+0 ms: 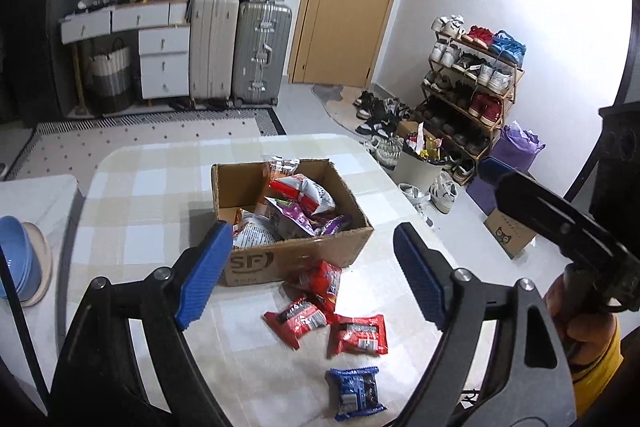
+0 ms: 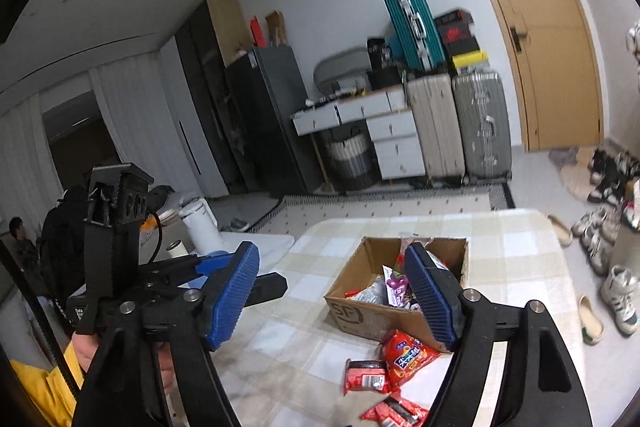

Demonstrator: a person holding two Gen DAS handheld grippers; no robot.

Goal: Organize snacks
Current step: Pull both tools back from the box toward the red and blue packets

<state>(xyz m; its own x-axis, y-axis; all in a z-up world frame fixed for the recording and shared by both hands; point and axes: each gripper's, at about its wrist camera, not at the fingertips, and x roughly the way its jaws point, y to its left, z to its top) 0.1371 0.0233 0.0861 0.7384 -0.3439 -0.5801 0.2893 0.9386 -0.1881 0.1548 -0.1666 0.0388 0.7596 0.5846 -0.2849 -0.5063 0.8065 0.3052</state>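
Left wrist view: both grippers wide, nothing held

Left wrist: left gripper (image 1: pixel 312 273) jaws spread wide, empty, above the checked table (image 1: pixel 132 187). Cardboard box (image 1: pixel 304 251) of snacks at 12 o'clock; red packets (image 1: pixel 356 335) and a blue packet (image 1: pixel 356 393) loose at 6 o'clock of it. Right gripper (image 1: pixel 490 169) at 3 o'clock.

Right wrist: right gripper (image 2: pixel 334 297) likewise agape, empty. Box (image 2: pixel 360 311) at 1 o'clock, red packets (image 2: pixel 408 357) just below.

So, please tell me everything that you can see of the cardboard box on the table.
The cardboard box is brown corrugated card, open at the top, with a dark "SF" logo printed on its near side. It stands upright on the checked tablecloth and holds several snack packets, red, white and purple. A red snack packet on the table lies against its near side. No hand-held gripper touches it.
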